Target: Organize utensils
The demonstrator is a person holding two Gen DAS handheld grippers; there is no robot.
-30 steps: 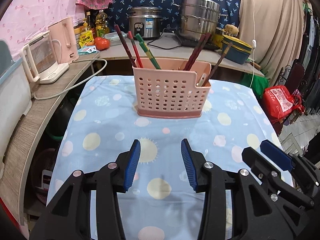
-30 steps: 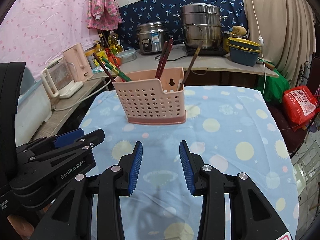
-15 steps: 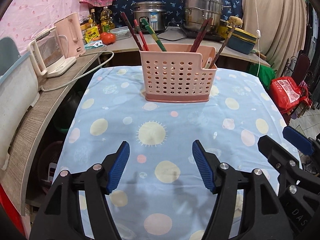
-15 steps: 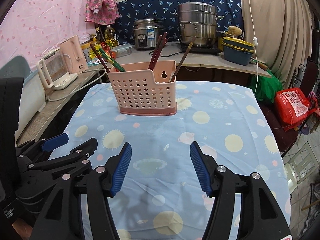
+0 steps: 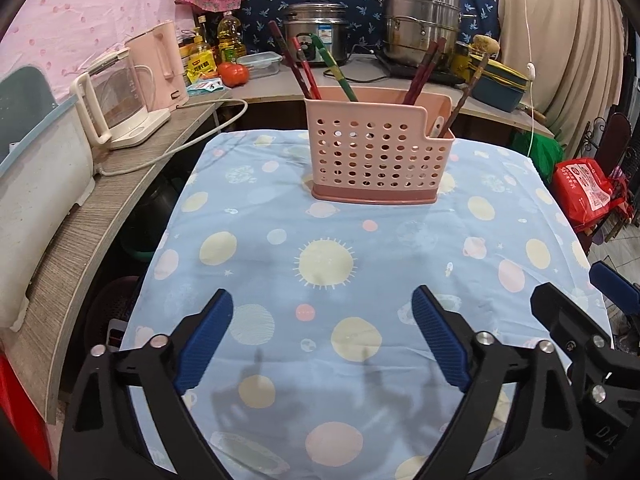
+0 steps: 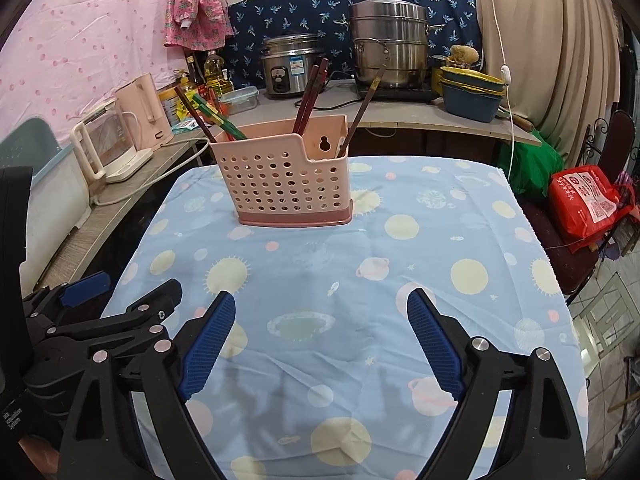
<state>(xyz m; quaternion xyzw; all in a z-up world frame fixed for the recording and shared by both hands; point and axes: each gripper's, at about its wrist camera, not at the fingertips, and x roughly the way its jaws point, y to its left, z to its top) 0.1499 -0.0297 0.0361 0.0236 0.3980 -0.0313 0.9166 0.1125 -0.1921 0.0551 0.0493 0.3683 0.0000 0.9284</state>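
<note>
Both grippers empty, utensils in caddy

Two jaw sets have just been opening, nothing between them: left gripper [image 5: 322, 334], right gripper [image 6: 321, 336]. Pink perforated plastic caddy [image 5: 376, 156] stands mid-table on blue planet-print cloth [image 5: 328, 264], well ahead. Slim stiff wooden chopsticks [image 5: 422, 72] likely light, slippery; pinch upper shafts.

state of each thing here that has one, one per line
left gripper: open, empty, jaws just been opening
right gripper: open, empty, jaws just been opening
pink utensil holder: upright on the tablecloth
chopsticks: standing tilted in the holder
glass kettle: lid closed, on its base
</note>
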